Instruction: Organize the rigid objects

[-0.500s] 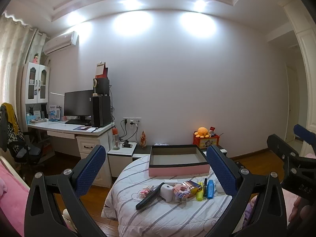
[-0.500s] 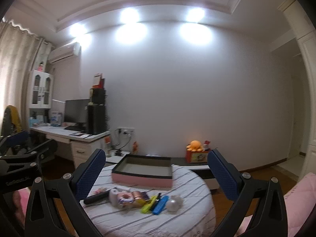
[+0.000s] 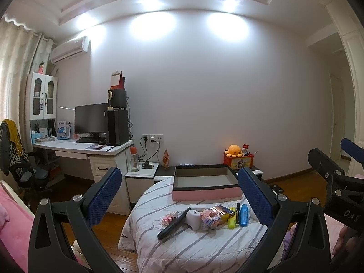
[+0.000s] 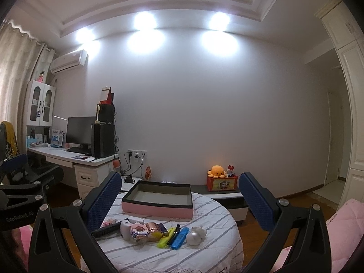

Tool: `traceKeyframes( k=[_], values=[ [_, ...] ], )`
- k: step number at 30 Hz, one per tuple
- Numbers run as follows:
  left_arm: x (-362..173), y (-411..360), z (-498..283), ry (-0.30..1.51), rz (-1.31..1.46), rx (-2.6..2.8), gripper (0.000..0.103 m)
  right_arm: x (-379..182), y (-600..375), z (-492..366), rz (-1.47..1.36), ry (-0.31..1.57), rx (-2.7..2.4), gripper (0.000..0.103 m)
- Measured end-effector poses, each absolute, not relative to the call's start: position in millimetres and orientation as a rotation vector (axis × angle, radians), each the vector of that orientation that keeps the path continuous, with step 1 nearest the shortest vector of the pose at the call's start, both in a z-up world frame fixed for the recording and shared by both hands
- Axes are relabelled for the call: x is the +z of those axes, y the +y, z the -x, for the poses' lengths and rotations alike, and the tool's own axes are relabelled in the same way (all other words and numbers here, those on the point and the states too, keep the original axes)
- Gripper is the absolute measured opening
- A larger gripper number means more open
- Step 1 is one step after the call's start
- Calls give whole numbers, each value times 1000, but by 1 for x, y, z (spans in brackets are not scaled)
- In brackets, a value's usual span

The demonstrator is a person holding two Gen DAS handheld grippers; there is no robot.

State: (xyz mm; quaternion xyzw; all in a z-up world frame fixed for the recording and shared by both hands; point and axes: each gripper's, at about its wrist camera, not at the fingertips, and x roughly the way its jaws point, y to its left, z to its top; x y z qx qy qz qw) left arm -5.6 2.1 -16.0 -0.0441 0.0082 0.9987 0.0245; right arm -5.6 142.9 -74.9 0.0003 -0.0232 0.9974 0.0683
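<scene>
**Inspector:** What does one view give that the other lacks?

**Me:** My right wrist view shows a pearly round ornament at the right end of the row on the round table with the striped white cloth; in my left wrist view my own finger hides that spot. The left view shows the long black remote control whole; the right view shows only part of it.

**Inspector:** Tongs?

**Me:** My left gripper and right gripper both stand wide apart, holding nothing, level.

**Inspector:** The objects?

**Me:** The flat blue plastic bottle, yellow highlighter and white rounded device lie in a row between my fingers' lines, well ahead. The pink open tray with dark rim sits just behind them.
</scene>
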Motion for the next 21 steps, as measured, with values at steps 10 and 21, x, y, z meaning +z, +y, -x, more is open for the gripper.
traceKeyframes(
  k=[10, 21],
  values=[
    [-18, 1, 5, 34, 140, 3096, 103, -75, 143, 5, -9, -81, 3009, 103],
    [-19, 4, 6, 56, 147, 3101, 103, -75, 142, -1, -13, -77, 3009, 103]
  ],
)
